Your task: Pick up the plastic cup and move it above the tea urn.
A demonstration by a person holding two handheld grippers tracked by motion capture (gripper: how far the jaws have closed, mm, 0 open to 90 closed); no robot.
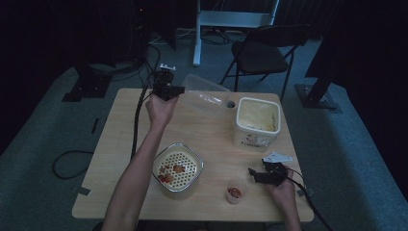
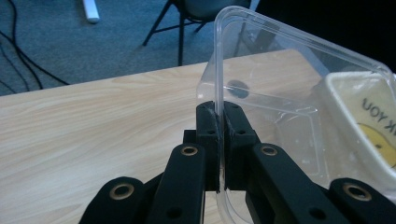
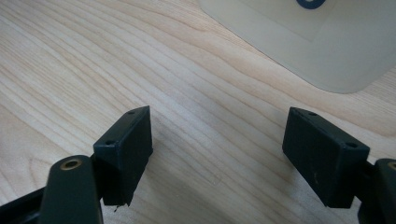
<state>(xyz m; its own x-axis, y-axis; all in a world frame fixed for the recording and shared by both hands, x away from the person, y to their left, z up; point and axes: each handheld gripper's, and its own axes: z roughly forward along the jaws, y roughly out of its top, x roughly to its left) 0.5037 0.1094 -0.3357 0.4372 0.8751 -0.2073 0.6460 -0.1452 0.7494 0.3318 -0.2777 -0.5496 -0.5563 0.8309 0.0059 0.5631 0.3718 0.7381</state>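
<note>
Table [image 1: 120,144]: pale wood, visible grain. Both grippers black, brass-coloured rivets on the left gripper [image 2: 219,121] and right gripper [image 3: 217,149]; grey plate on the right one. Clear container [image 2: 280,93]: transparent, colourless. Tub [image 1: 257,122]: cream/white, yellow smiley and dark lettering on its side. Perforated bowl [image 1: 177,166]: cream, dot-hole pattern, red-orange bits inside. Small cup [image 1: 235,191]: clear, red contents. Chair [image 1: 264,50] black. Floor [image 1: 43,139] grey-blue carpet.
</note>
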